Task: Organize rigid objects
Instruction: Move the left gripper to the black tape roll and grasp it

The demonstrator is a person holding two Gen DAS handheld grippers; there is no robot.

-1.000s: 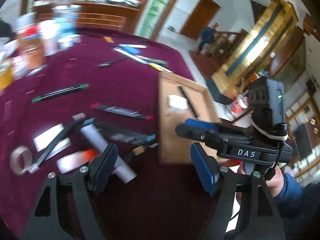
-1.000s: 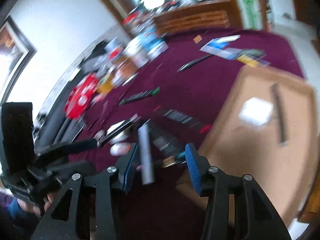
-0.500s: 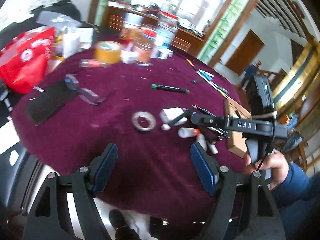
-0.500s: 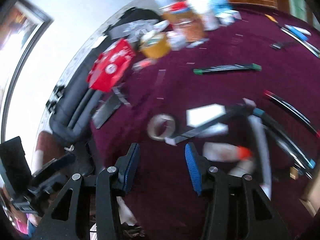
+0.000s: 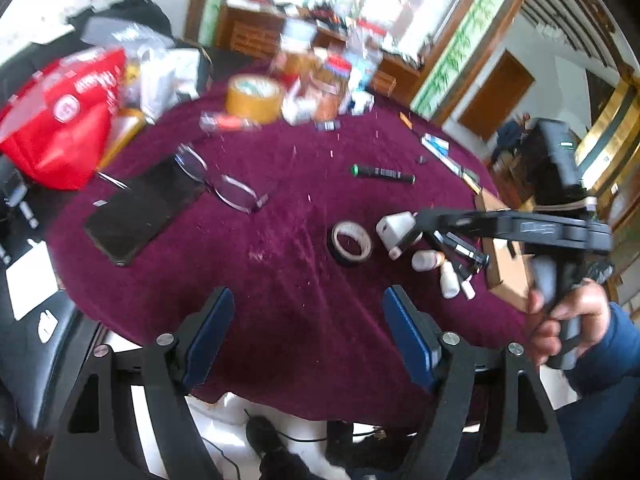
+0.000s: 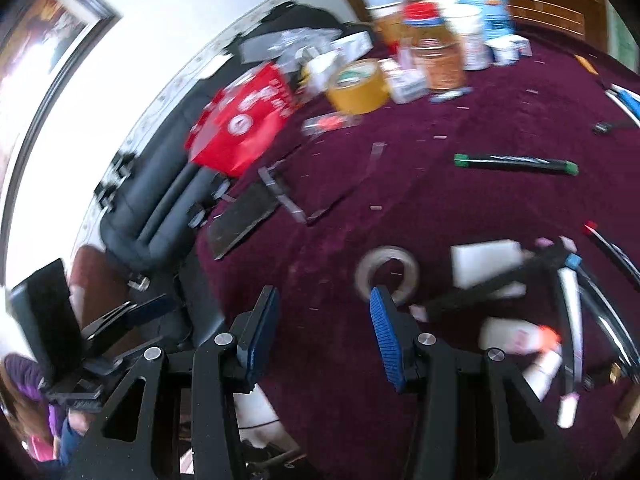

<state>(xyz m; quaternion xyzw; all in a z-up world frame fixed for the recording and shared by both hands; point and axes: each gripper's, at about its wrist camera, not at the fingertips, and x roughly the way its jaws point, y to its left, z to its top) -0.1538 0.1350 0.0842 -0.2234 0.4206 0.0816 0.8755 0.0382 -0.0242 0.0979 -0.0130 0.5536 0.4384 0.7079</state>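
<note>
Left wrist view: left gripper (image 5: 308, 332) jaws apart, just opened wider, empty, above maroon tablecloth (image 5: 280, 280); tape ring (image 5: 352, 239) ahead. Right gripper (image 6: 324, 330) apart, empty.

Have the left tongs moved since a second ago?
Yes. The left tongs swung from beside the cardboard tray to the table's near edge.

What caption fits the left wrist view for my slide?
Open left gripper over maroon table; right gripper near tape roll.
</note>
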